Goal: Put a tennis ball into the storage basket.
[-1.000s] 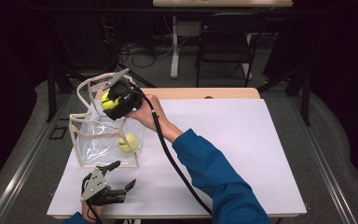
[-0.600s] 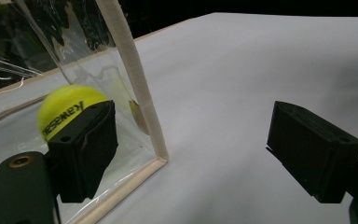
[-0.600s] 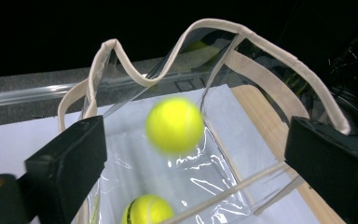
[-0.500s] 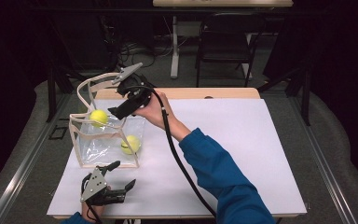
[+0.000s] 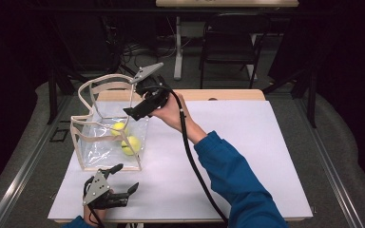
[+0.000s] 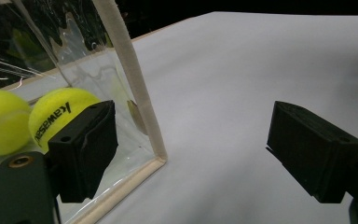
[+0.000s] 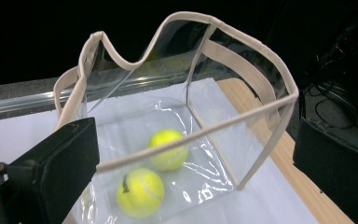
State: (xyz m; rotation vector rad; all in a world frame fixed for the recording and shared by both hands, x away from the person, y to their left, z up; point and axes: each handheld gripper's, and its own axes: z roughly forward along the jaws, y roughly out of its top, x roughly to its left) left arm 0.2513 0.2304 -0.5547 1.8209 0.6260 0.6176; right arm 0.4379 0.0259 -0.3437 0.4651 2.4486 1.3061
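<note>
Right gripper [image 5: 132,113] fingers have just been opening, now standing wide and empty above the clear bag [image 5: 91,151]. Both tennis balls [image 7: 140,191] are sitting inside, below the fingers: light, fuzzy, grippy. Bag's floppy, so grab the tape rim. Left gripper [image 5: 123,179] is idling wide on the worktop [image 5: 247,142].

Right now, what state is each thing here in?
Clear bag: upright, top open.
Tennis balls: two, lying inside the bag.
Right claw: just opened, empty, held above the bag.
Left claw: open, empty, low beside the bag's corner.
</note>
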